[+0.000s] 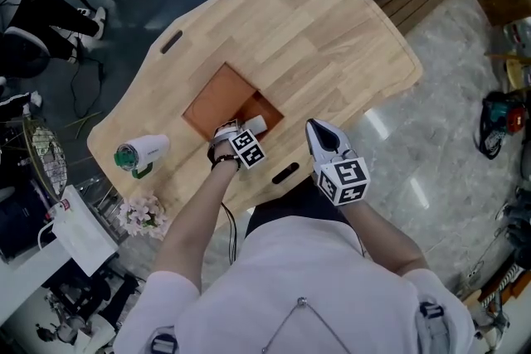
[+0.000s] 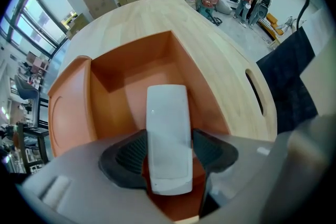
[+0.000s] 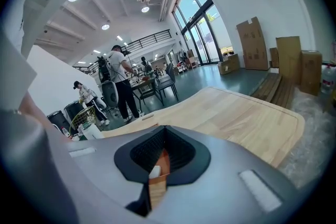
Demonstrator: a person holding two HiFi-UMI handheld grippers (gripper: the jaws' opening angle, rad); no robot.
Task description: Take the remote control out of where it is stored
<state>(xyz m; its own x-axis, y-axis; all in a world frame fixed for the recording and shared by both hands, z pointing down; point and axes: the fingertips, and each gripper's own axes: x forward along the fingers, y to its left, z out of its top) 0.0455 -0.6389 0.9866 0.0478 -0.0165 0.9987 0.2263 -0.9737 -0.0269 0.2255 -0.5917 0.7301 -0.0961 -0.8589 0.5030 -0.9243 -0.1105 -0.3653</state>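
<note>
A white remote control [image 2: 167,134] is clamped between the dark pads of my left gripper [image 2: 168,153], its far end pointing over an orange compartment [image 2: 131,60] sunk into the wooden table [image 2: 157,13]. In the head view the left gripper [image 1: 235,134] sits at the near edge of that compartment [image 1: 267,108], and the remote [image 1: 255,125] sticks out of it. The orange lid [image 1: 217,98] lies slid aside to the left. My right gripper [image 1: 320,133] hovers over the table's front edge, shut, with nothing in it; its own view shows the right gripper [image 3: 160,162] with its jaws closed.
A white and green device [image 1: 143,152] lies at the table's left end, with a small bunch of pale flowers [image 1: 141,215] beside it. Two handle slots [image 1: 171,41] [image 1: 284,172] are cut through the tabletop. People stand at desks [image 3: 119,86] beyond the table.
</note>
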